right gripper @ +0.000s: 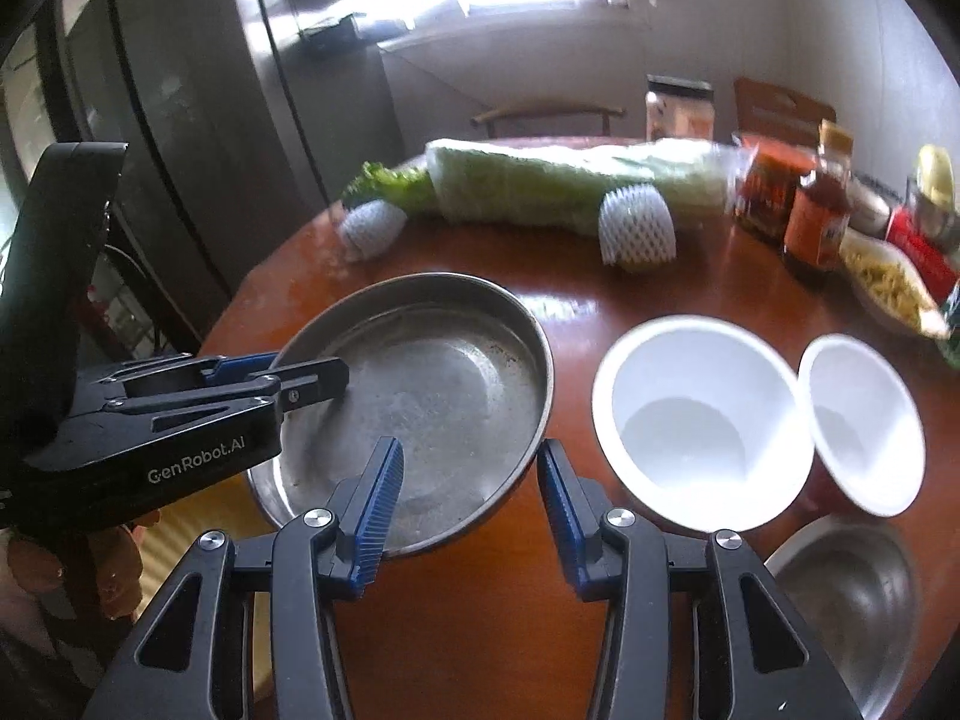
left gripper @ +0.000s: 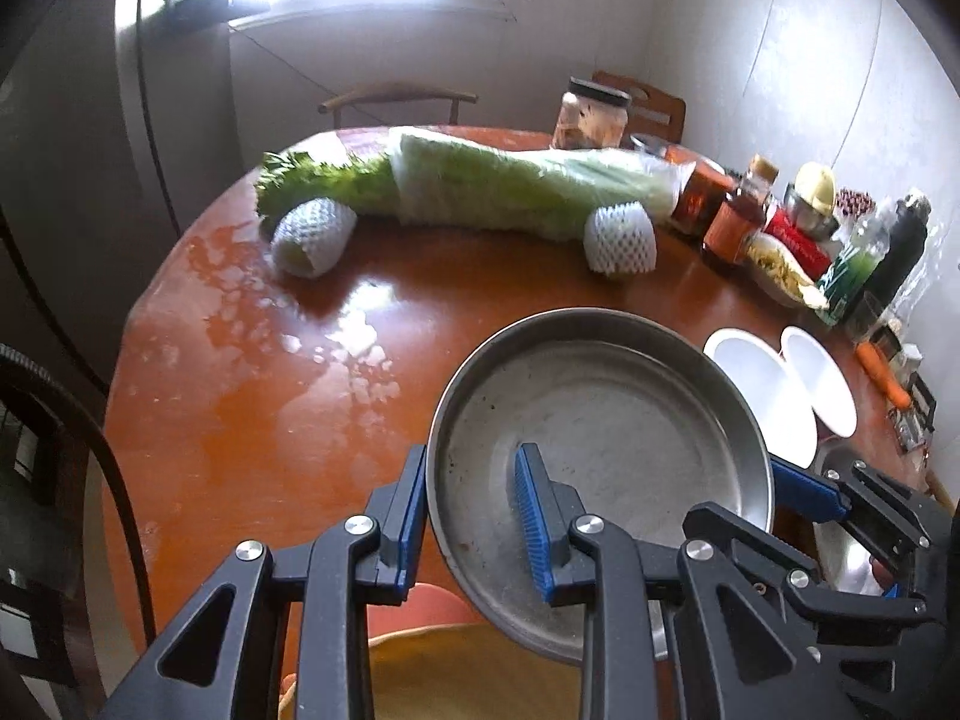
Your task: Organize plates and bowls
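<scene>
Round, shallow, dull-grey metal pan point(left gripper: 606, 420) is held tilted above the round, glossy red-brown wooden worktop point(left gripper: 252, 408), gripped at two opposite points of its rim. Left gripper point(left gripper: 474, 516) is closed on the pan's left rim: one blue ribbed pad outside the wall, the other inside on the pan floor. In the right wrist view, right gripper point(right gripper: 468, 498) is clamped on the pan's right rim the same way, left pad inside, right pad outside; the left gripper point(right gripper: 282, 375) is seen there pinching the far rim. A second shiny metal dish edge is seen directly under the pan at its lower side; whether the two touch cannot be told. Just right of the pan, two white bowls, a larger one point(right gripper: 699, 420) and a smaller one point(right gripper: 861, 420), stand side by side, rims nearly touching. Nearer the camera from those, a shiny steel bowl point(right gripper: 852, 600) sits at the worktop edge. Further back, a long wrapped napa cabbage point(left gripper: 516, 186) lies across the worktop, with two fruits in white foam netting point(left gripper: 621, 237) in front of it. Jars, sauce bottles and packets point(left gripper: 738, 222) are crowded along the right side near the wall. An orange carrot point(left gripper: 882, 375) lies at the right edge.
</scene>
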### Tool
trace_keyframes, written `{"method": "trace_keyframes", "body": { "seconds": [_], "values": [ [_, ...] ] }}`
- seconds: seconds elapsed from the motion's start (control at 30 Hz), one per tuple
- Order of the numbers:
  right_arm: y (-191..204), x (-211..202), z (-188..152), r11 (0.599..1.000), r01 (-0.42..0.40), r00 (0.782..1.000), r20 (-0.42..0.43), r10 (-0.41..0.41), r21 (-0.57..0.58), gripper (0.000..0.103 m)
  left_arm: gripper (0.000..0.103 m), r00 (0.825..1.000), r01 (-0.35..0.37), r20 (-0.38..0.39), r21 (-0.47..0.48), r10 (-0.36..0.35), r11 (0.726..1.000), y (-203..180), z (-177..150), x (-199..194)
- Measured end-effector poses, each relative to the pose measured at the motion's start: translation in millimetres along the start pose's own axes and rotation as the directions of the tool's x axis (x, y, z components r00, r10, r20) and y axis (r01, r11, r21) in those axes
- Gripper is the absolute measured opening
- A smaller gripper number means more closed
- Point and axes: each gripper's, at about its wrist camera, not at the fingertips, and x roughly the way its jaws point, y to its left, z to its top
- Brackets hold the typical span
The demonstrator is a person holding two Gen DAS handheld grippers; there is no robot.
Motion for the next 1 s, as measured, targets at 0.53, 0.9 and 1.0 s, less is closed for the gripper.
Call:
{"method": "trace_keyframes", "body": {
  "seconds": [0.53,0.9,1.0],
  "values": [
    [51,-37,8,0.996,0.0,0.996,0.085,0.008,-0.091,0.048,0.029,0.993,-0.017,0.114,-0.045,0.022,0.999,22,-12,-66],
    [72,-58,6,0.991,-0.028,0.994,0.102,0.041,-0.134,0.048,0.029,0.988,-0.043,0.144,-0.06,0.051,0.997,28,-23,-95],
    [76,-63,3,0.989,-0.029,0.993,0.109,0.045,-0.146,0.048,0.029,0.987,-0.046,0.148,-0.059,0.054,0.997,28,-28,-102]
  ]
}}
